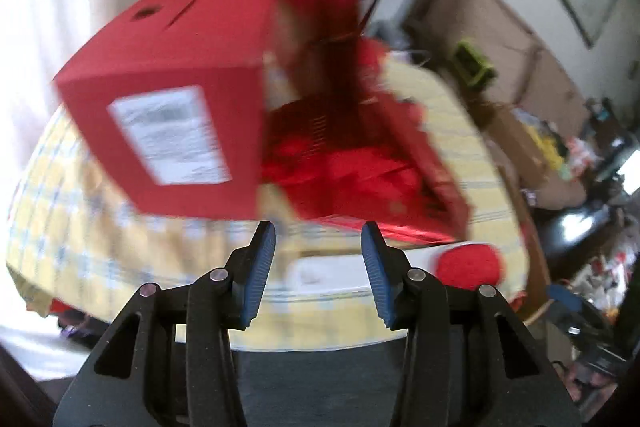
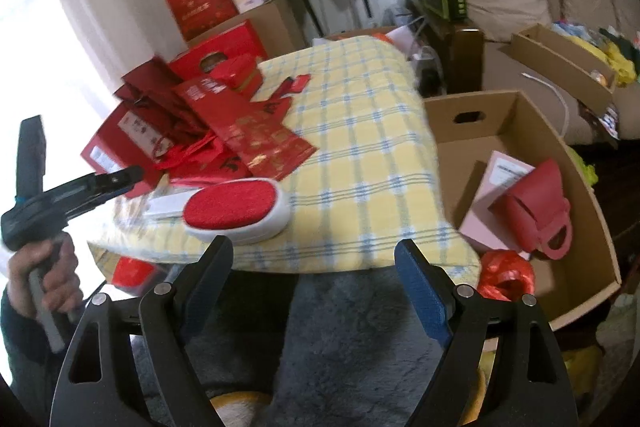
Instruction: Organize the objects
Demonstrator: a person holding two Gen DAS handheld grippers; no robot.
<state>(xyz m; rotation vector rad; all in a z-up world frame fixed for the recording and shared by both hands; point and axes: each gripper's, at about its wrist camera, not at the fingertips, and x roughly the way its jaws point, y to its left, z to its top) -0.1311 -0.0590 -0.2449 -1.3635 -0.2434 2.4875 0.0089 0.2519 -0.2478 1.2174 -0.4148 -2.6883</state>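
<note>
Left gripper (image 1: 318, 259) has its jaws apart on nothing, right gripper (image 2: 314, 281) gapes wide. The red box (image 1: 168, 111) on the bench (image 2: 360, 131) looks light, stiff cardboard; I'd pinch a flap edge.

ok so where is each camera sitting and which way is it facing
Left wrist: on the left claw, angled down at the red box on the checked tablecloth; only its own fingers show.
Right wrist: on the right claw, facing the table and cardboard box; the left hand shows.
Both see the red-and-white brush.
</note>
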